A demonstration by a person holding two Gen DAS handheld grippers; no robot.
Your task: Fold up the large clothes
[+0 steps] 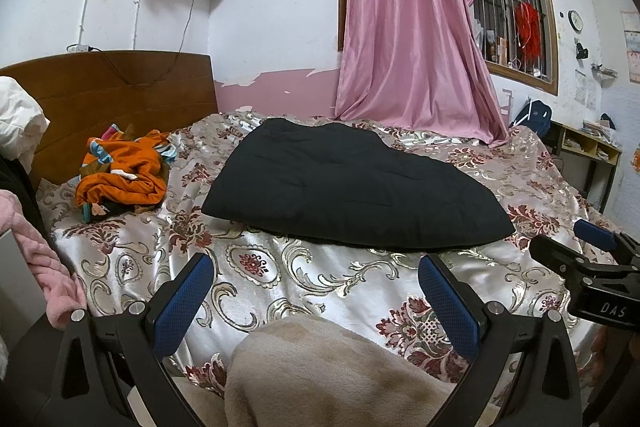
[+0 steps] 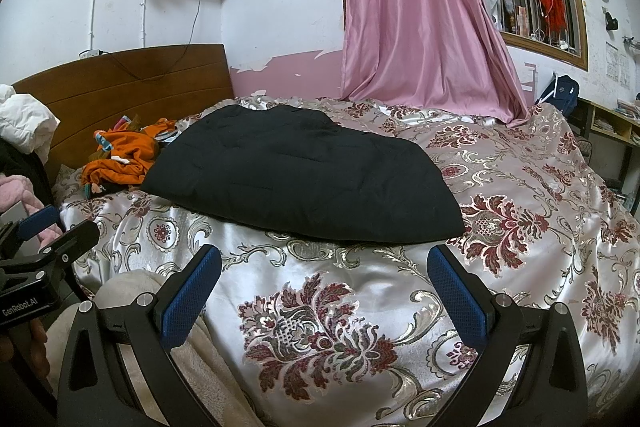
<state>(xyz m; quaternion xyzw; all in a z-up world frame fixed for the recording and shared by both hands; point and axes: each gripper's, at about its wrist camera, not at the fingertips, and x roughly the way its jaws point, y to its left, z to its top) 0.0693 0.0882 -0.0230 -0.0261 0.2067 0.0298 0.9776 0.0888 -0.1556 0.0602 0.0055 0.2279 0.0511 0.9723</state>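
- Garment: black quilted padded coat [image 1: 352, 183] on floral satin bedspread [image 1: 280, 267], seemingly folded.
- Left gripper [image 1: 316, 291], right gripper [image 2: 324, 283]: spread wide, empty.
- Next, you likely reach another piece.

One black folded garment [image 1: 352, 187], one orange clothes heap [image 1: 124, 173], one pink curtain [image 1: 408, 27], two hand-held grippers.

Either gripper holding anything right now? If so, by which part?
Nothing held. Left gripper and right gripper are both open over the bedspread, short of the black garment, which lies untouched.
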